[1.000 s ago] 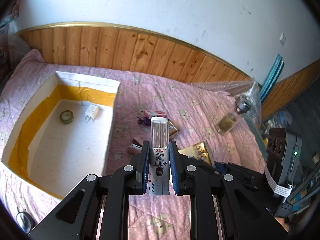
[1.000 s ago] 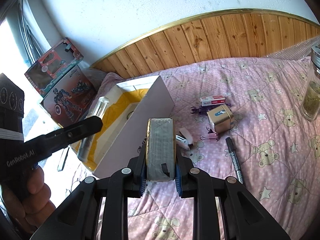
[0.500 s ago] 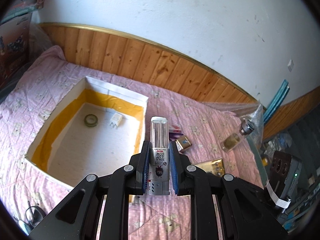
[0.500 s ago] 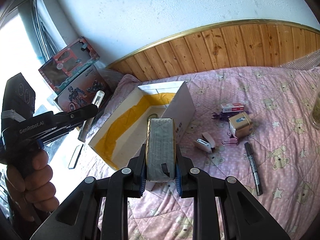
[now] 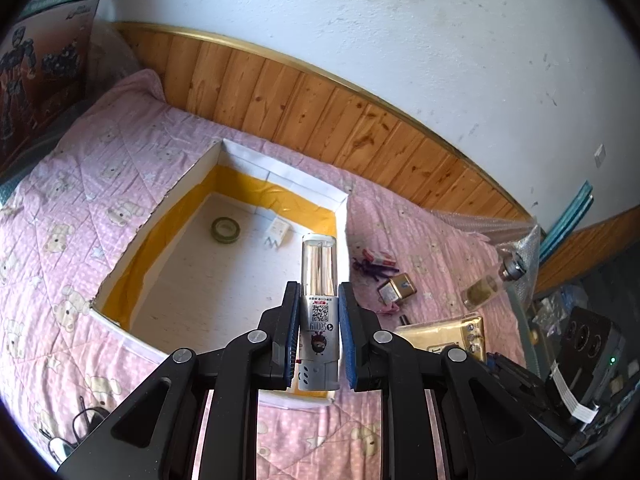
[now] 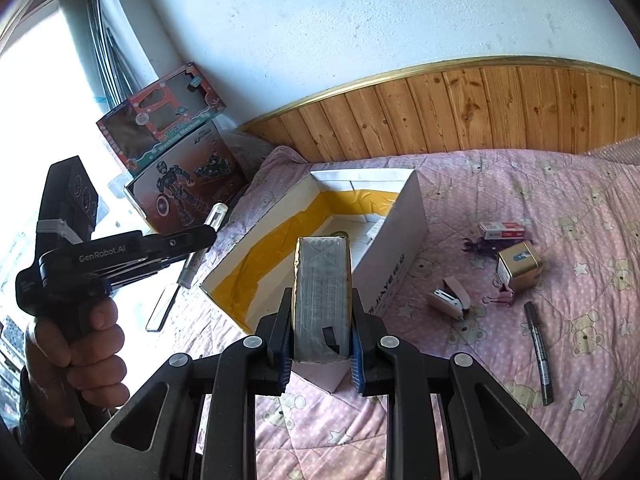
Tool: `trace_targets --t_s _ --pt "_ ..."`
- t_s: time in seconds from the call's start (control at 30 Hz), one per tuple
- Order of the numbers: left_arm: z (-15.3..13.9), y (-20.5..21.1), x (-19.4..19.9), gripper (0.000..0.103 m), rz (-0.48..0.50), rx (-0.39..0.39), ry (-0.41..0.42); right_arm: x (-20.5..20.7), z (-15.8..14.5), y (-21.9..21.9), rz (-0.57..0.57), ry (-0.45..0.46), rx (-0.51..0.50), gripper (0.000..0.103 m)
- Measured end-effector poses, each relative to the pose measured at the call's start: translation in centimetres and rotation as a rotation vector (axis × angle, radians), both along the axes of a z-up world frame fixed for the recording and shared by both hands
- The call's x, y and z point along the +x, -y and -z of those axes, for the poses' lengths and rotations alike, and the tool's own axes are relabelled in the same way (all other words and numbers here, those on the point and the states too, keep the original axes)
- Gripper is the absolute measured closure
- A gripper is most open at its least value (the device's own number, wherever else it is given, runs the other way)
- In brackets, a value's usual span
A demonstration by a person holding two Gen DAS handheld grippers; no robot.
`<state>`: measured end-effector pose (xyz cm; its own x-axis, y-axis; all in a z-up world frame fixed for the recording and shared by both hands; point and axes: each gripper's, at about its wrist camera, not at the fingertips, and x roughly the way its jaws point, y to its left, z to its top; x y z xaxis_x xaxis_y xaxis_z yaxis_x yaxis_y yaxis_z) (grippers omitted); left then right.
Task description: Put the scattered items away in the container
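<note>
Over the box, left wrist view:
Left gripper (image 5: 319, 322): jaws drawn in on a clear-topped silver cylindrical tube with a printed label (image 5: 319, 312), pads pressing both its sides; tube upright between them.
Container: white cardboard box with yellow-taped inner walls (image 5: 132, 244), open on the pink bear-print quilt (image 5: 80, 208), lying at 10 o'clock from the tube tip.
Box contents: dark roll of tape (image 5: 225, 230) and small white plug adapter (image 5: 279, 229) on the floor near the far wall, apart from each other.
Scattered items: small gold tin (image 5: 396, 289) and glass bottle with metal cap (image 5: 490, 290) on the quilt at 3 o'clock of the box.

Right wrist view:
Right gripper (image 6: 322, 330): closed tight on a grey foil-wrapped rectangular block (image 6: 322, 288), held upright.
Box (image 6: 404, 240): at 12 o'clock, just beyond the block.
Left gripper (image 6: 200, 236): at 9 o'clock, gripped by a hand (image 6: 80, 356), tube held.
Quilt items: pink stapler (image 6: 450, 298), black marker pen (image 6: 540, 356), at 3 o'clock.
</note>
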<state>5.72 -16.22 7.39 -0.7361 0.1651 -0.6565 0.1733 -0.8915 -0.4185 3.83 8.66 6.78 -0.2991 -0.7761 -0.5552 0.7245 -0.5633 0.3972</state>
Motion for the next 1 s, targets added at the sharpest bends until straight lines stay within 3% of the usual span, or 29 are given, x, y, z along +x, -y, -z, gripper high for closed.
trace_targets --t_s 0.57,1.0 --pt "2.5 2.4 -3.9 0.084 0.011 -0.007 0.066 0.0 -0.4 4.2 -0.026 -0.042 0.022 0.079" --pt "4.6 4.6 -5.1 0.084 -0.027 0.002 0.132 -1.3 -0.4 8.0 -0.058 -0.044 0.107 0.079"
